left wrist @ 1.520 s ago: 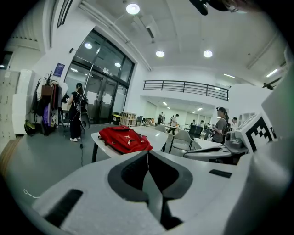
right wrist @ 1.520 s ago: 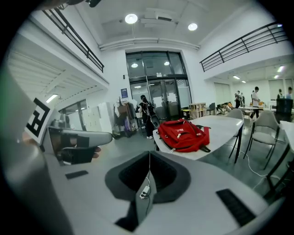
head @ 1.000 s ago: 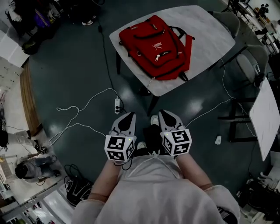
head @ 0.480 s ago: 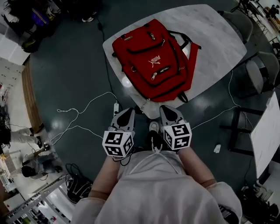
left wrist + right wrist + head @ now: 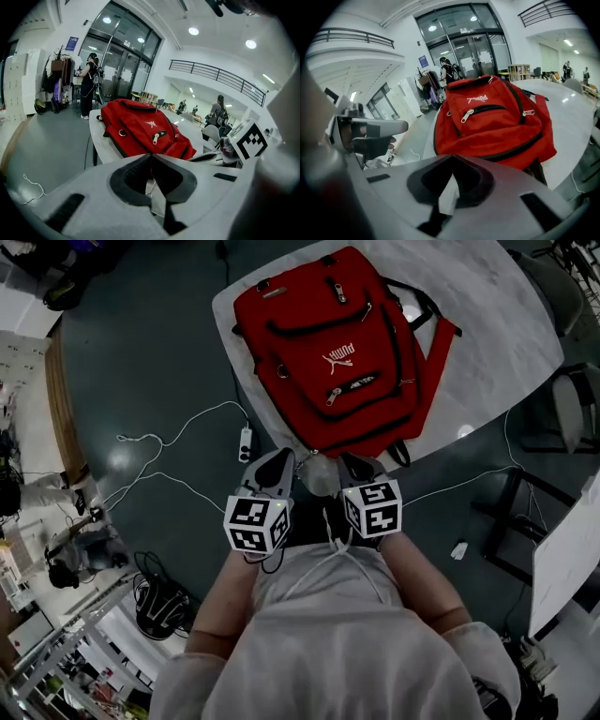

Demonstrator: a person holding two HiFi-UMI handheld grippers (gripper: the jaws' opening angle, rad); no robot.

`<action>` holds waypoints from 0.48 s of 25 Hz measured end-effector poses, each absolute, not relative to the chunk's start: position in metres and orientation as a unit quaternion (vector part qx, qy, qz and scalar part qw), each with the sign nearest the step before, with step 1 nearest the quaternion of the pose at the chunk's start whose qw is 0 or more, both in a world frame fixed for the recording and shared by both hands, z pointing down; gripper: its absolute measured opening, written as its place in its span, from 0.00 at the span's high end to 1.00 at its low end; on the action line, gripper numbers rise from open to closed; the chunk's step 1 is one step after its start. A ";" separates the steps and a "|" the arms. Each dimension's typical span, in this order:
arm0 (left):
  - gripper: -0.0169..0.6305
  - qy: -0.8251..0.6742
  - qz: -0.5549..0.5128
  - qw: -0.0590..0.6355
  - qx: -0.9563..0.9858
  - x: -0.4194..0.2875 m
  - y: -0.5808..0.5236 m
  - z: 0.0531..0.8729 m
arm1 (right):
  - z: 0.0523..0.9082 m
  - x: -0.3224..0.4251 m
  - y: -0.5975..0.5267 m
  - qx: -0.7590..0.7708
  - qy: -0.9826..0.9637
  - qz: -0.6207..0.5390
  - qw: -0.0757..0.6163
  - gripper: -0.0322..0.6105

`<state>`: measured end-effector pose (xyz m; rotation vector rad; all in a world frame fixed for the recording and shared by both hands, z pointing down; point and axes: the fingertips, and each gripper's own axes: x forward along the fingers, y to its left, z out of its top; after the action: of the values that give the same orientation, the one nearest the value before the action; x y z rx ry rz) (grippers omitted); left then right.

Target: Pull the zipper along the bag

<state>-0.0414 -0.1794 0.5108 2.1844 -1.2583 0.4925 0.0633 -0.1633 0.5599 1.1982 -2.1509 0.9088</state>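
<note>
A red backpack (image 5: 337, 352) lies flat on a white table (image 5: 506, 324), front pocket up, with a silver zipper pull (image 5: 335, 397) on that pocket. The same backpack (image 5: 143, 129) and its pull (image 5: 155, 138) show in the left gripper view, and the backpack (image 5: 492, 122) with its pull (image 5: 467, 115) in the right gripper view. My left gripper (image 5: 278, 466) and right gripper (image 5: 353, 467) hover side by side at the table's near edge, short of the bag. Each has its jaws together with nothing between them.
White cables (image 5: 169, 442) and a power strip (image 5: 246, 443) lie on the dark floor left of the table. A chair (image 5: 572, 404) stands at the right. A person (image 5: 88, 89) stands by the glass doors beyond the table.
The view has closed in on the table: the backpack now sits nearer and larger, and both grippers have come up to the table's near edge. Their jaws stayed together.
</note>
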 end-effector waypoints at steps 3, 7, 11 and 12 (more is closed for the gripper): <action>0.94 -0.465 0.207 0.292 0.810 -0.044 -0.176 0.534 | 0.579 0.057 -0.166 0.426 -0.789 0.344 0.278 0.91; 0.94 -0.455 0.225 0.311 0.803 -0.044 -0.175 0.556 | 0.595 0.052 -0.166 0.407 -0.783 0.356 0.308 0.91; 0.94 -0.422 0.246 0.322 0.811 -0.036 -0.174 0.572 | 0.614 0.054 -0.163 0.396 -0.767 0.359 0.356 0.91; 0.94 -0.410 0.251 0.326 0.814 -0.033 -0.174 0.576 | 0.616 0.055 -0.164 0.395 -0.763 0.363 0.360 0.91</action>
<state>-0.0333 -0.1737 0.5761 2.1320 -1.0747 0.6589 0.0550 -0.1636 0.6156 1.0181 -1.9677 0.9344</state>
